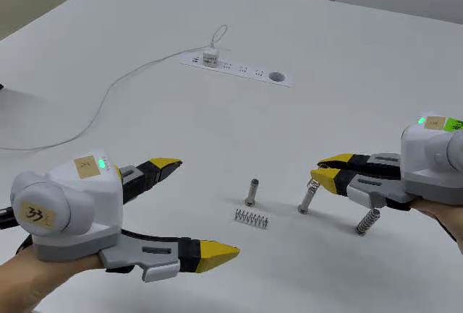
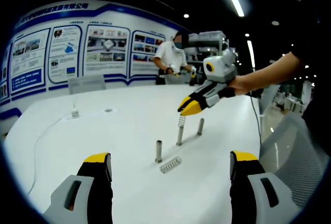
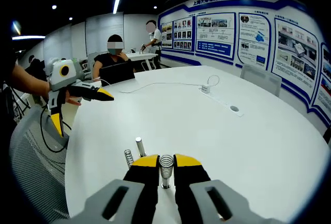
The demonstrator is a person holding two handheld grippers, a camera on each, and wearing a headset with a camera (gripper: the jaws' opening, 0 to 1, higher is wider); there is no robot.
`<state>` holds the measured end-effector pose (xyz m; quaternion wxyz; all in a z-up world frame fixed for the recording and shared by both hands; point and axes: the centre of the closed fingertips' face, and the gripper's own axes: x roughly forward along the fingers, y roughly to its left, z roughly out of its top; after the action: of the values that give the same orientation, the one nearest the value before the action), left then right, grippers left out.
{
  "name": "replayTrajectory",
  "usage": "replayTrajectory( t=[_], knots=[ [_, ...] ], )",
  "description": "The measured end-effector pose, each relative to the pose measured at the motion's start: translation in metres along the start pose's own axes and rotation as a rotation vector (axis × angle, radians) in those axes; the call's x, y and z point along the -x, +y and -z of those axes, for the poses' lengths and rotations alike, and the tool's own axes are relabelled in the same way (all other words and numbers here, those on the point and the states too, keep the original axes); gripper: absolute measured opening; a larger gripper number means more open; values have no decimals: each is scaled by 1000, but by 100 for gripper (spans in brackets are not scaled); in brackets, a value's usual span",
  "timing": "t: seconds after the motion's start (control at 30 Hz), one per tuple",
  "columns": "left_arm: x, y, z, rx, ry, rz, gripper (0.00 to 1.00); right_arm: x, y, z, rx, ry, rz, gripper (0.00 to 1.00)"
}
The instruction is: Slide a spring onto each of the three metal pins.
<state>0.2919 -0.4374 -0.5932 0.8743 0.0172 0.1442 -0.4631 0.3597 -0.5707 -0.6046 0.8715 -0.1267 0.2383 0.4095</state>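
Right gripper (image 3: pixel 166 160) is seen clamped on a spring (image 3: pixel 165 168) started over 1 pin (image 1: pixel 307 202) just below its tips, left gripper (image 1: pixel 204 207) held wide apart; if pushed off-axis, coils may be jammed and the pin knocked over.

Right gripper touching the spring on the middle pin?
Touching: right gripper view shows the right gripper with its jaws pressed against both sides of the spring.
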Motion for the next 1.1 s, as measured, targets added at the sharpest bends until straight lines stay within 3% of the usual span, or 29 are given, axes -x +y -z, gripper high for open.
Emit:
replayTrajectory(
  t=[0.07, 0.53, 1.1],
  knots=[
    [0, 1, 0, 2, 2, -3, 97, -1, 0, -2, -16, -16, -5, 11],
    [2, 0, 10, 18, 27, -2, 96, 2, -1, -1, -38, 9, 10, 11],
    [2, -3, 11, 20, 32, -2, 95, -11, 0, 16, -44, 45, 19, 11]
  ],
)
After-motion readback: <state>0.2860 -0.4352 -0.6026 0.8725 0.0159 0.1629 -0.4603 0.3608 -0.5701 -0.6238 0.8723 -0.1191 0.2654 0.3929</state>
